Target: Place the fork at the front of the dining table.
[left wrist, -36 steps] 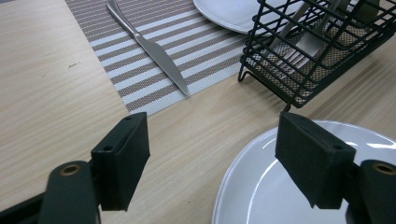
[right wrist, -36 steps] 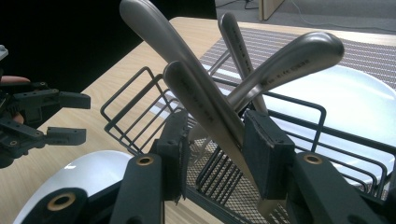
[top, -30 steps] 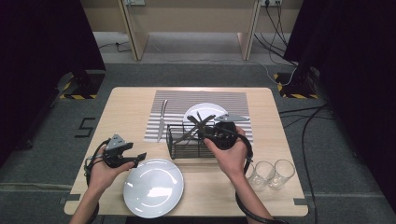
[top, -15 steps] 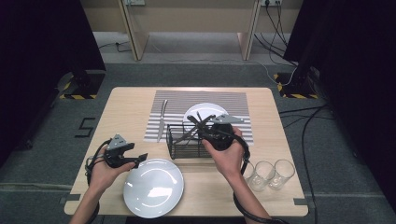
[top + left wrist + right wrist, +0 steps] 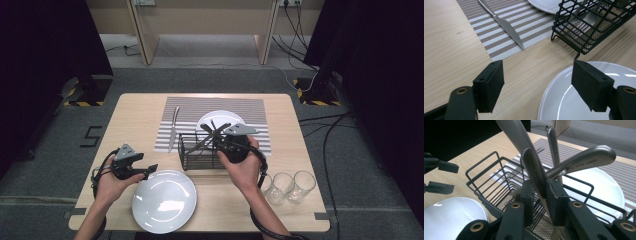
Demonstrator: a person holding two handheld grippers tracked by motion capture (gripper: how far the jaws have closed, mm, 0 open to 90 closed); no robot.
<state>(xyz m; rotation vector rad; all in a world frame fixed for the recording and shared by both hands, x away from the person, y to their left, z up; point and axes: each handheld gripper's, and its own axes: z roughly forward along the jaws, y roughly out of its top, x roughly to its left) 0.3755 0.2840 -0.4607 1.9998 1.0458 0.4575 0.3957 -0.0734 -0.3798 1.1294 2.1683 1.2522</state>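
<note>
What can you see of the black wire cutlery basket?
The black wire cutlery basket is a rectangular rack of thin dark rods with a fine mesh floor and small feet, upright on the wooden table at the striped placemat's near edge, between the two white plates. Metal cutlery handles lean out of it. The right tool has just been closing around one handle over it.

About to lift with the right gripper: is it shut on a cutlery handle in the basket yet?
Shut: the right gripper, whose jaws have just been closing, has both pads against a cutlery handle standing in the wire basket.
</note>
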